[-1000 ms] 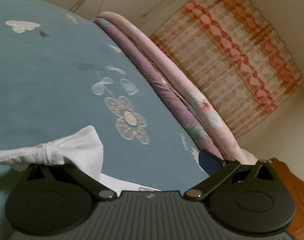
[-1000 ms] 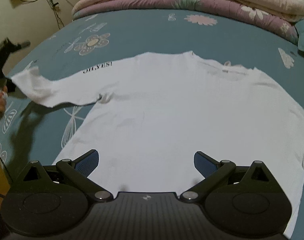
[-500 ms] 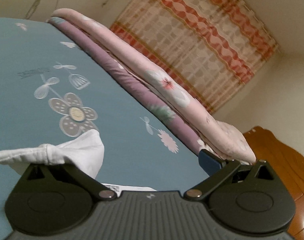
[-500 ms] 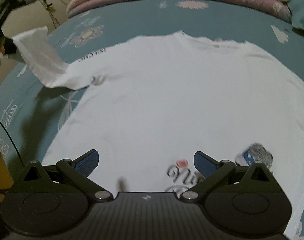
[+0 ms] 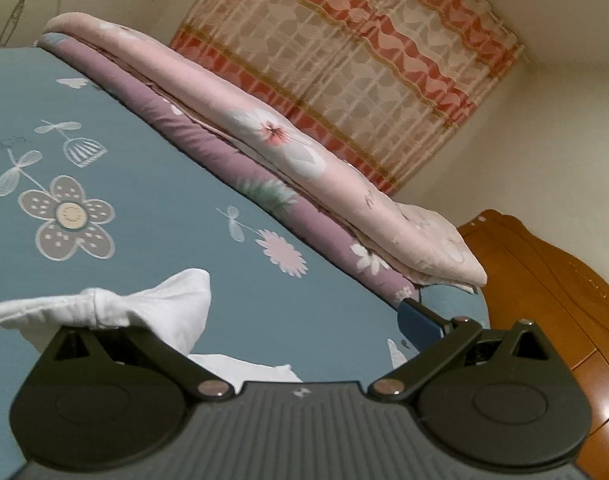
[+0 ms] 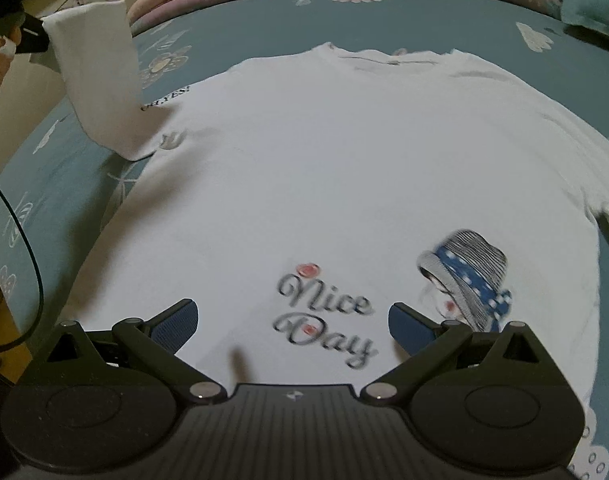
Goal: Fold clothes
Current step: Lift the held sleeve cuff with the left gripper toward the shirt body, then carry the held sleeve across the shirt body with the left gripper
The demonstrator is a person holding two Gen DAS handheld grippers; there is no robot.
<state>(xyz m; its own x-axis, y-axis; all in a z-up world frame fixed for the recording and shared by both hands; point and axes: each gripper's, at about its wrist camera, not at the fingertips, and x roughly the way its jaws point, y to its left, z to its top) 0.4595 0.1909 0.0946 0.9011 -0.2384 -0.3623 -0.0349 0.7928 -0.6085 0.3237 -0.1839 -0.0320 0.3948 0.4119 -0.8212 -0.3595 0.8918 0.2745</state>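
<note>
Home bedroom: bed w/ floral sheet (image 5: 152, 184); folded quilts (image 5: 272, 148); curtain (image 5: 344, 60); wooden headboard (image 5: 544, 280)

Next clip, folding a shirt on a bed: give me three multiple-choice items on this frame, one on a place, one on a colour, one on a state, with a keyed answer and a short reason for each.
1. Where does the printed girl in a hat sit on the white T-shirt?
A. right of the "Nice Day" lettering
B. on the collar
C. on the lifted sleeve

2. What colour is the bedsheet under the shirt?
A. red
B. teal blue with flowers
C. plain black

3. What state is the right gripper in?
A. shut on the hem
B. shut on a sleeve
C. open, holding nothing

Answers: 1 A, the hat print lies right of the lettering. 2 B, teal cloth with flower prints surrounds the shirt. 3 C, its fingers stand wide apart above the shirt, while the sleeve is lifted at the left gripper.
</note>
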